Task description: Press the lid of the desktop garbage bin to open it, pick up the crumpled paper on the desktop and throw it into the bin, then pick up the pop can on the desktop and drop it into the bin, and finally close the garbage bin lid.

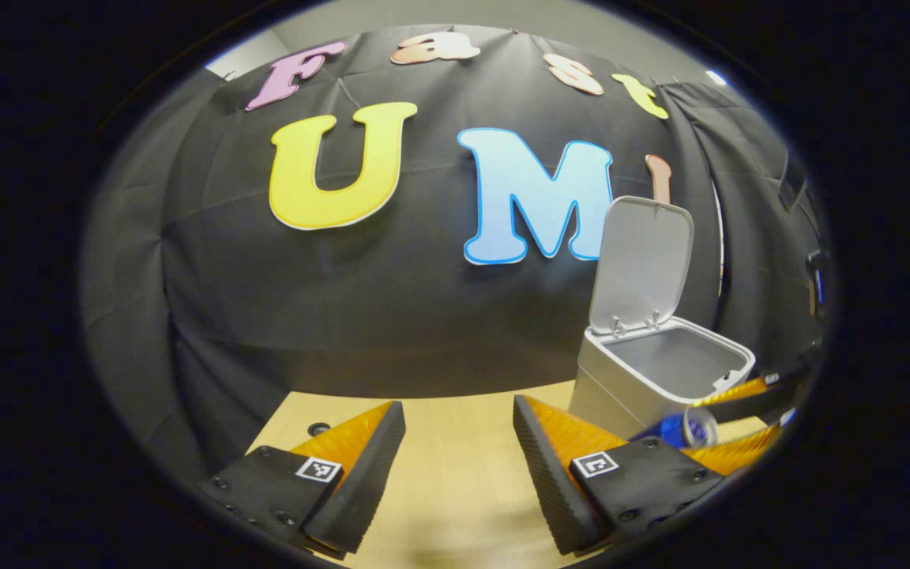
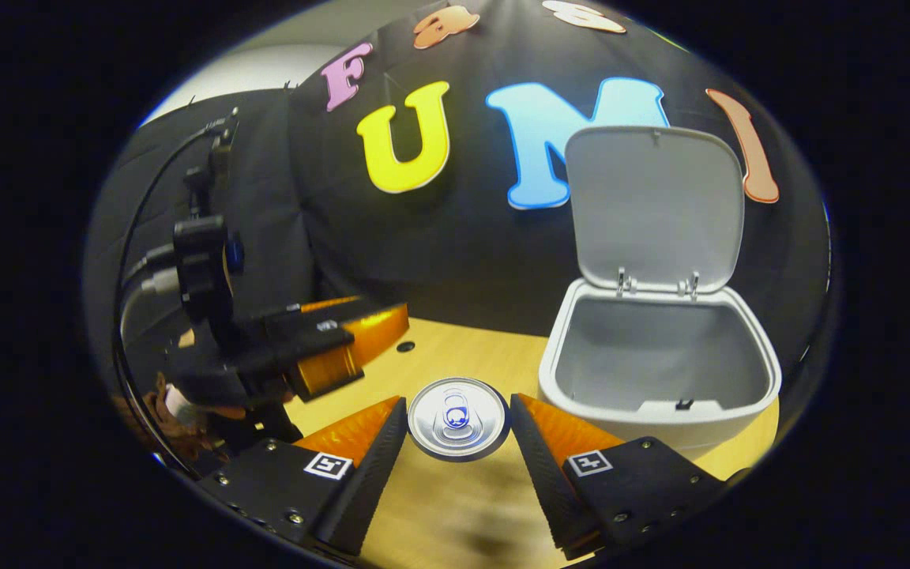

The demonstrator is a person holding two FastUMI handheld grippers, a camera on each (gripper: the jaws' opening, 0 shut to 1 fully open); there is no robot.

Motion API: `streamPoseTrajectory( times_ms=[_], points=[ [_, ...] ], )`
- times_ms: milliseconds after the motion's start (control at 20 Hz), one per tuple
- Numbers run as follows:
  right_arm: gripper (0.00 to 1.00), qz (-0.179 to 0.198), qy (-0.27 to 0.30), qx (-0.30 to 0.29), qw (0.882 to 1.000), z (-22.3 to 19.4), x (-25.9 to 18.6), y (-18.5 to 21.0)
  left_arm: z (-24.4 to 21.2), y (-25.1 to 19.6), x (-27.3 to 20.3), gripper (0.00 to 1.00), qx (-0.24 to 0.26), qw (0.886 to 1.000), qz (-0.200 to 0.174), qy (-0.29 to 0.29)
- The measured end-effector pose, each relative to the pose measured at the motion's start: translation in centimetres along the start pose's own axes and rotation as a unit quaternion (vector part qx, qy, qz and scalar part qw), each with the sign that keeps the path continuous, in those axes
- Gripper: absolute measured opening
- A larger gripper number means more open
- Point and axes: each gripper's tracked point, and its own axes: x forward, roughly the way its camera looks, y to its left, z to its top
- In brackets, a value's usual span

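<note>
The silver-topped pop can (image 2: pixel 459 417) sits between my right gripper's (image 2: pixel 457 423) fingers, its top facing the camera, and both fingers press on its sides. In the left gripper view the can's blue body (image 1: pixel 680 431) shows in front of the bin's lower wall, held between two fingers (image 1: pixel 739 391). The white garbage bin (image 2: pixel 660 411) stands just right of the can with its lid (image 2: pixel 652 205) raised upright. My left gripper (image 1: pixel 459 442) is open over the wooden table (image 1: pixel 455 490), with nothing between its fingers. The bin (image 1: pixel 621 379) is to its right, lid (image 1: pixel 644 261) up.
The left gripper (image 2: pixel 384 341) and the hand (image 2: pixel 178 411) holding it hang over the table's left side, with cables above. A small dark hole (image 2: pixel 405 346) marks the tabletop near the back wall. Black cloth closes off the rear and sides.
</note>
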Motion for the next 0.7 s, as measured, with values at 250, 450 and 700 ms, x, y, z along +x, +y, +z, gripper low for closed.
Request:
streamPoseTrajectory(
  times_ms=[250, 450, 700],
  points=[
    [0.83, -0.022, -0.086, 0.022, 0.996, 6.9, -1.7, -2.1, 0.0, -0.3, 0.2, 0.89, 0.000, 1.000, -0.003, 0.001],
    [0.83, -0.071, -0.119, 0.026, 0.990, 8.8, -2.6, -6.4, -0.2, -0.3, 0.4, 0.91, -0.007, 1.000, -0.004, 0.005],
    [0.83, -0.122, -0.103, 0.039, 0.986, 7.1, -2.6, -11.4, -0.6, 0.0, 0.5, 0.92, -0.010, 1.000, -0.002, 0.010]
  ],
)
